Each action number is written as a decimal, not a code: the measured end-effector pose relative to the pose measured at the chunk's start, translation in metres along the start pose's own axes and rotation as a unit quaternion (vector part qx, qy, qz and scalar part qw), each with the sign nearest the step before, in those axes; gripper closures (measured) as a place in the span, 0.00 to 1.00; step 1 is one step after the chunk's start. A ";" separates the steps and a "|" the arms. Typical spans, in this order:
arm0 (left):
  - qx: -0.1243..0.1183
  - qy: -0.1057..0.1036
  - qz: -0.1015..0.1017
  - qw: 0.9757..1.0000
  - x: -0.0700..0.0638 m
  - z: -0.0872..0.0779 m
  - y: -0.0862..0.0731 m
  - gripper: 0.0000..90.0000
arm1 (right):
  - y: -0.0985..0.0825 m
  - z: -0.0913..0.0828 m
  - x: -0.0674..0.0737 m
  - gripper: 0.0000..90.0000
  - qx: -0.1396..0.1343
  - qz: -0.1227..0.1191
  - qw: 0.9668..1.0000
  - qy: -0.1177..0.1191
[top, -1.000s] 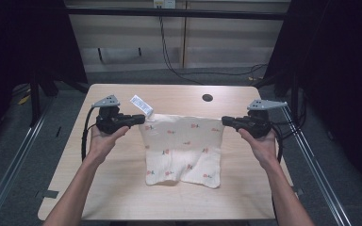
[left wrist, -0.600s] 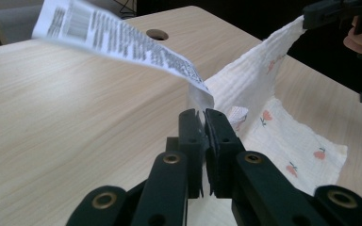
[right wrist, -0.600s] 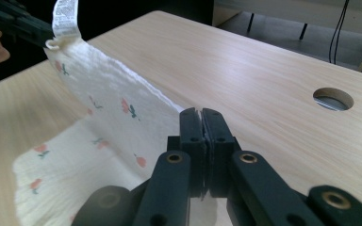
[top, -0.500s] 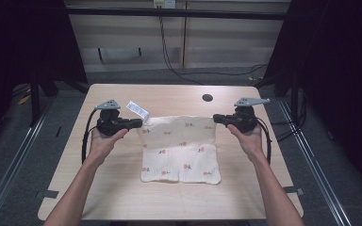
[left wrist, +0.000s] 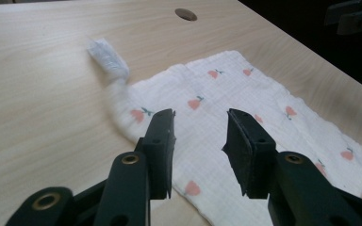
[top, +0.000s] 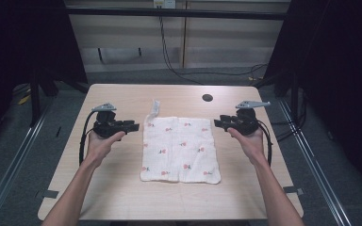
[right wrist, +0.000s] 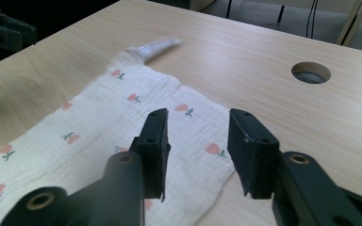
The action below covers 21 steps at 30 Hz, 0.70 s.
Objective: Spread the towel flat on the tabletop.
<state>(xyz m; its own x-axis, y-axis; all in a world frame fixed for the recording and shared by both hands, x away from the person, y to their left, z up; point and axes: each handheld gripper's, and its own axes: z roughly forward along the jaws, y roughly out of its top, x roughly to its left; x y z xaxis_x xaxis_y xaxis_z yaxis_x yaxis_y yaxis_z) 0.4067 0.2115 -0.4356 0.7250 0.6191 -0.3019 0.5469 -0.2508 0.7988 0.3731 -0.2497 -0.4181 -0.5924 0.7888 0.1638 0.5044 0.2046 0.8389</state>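
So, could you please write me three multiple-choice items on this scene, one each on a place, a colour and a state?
1. Where does the cloth lie?
A. between the two grippers
B. over the round hole
C. on the floor

2. What colour is the cloth's print?
A. blue
B. red-pink
C. black

3. How do the left gripper and right gripper stand?
A. both clamped on the cloth
B. one clamped, one free
C. both open, gripping nothing

Key: 1 A, the cloth lies flat mid-table with a gripper on each side; 2 B, small red-pink motifs dot the white fabric; 3 C, both pairs of jaws, which have just been opening, stand apart with nothing pinched.
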 end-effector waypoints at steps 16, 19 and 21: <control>0.090 -0.046 0.075 0.992 -0.055 0.004 -0.055 0.75 | -0.060 0.001 0.052 0.62 0.077 -0.057 0.995 0.035; 0.111 -0.050 0.072 0.990 -0.054 0.019 -0.058 0.75 | -0.069 0.009 0.058 0.63 0.094 -0.067 0.993 0.033; 0.114 -0.057 0.066 0.990 -0.052 0.026 -0.058 0.74 | -0.072 0.014 0.056 0.63 0.100 -0.060 0.992 0.038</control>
<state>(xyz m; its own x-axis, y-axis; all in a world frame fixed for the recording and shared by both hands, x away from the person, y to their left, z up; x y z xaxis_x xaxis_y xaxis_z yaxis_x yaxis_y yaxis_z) 0.3483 0.1741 -0.4800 0.8315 0.4853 -0.2703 0.5154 -0.4926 0.7012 0.3125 -0.2124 -0.4768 -0.6977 0.7071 0.1151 0.5378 0.4108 0.7362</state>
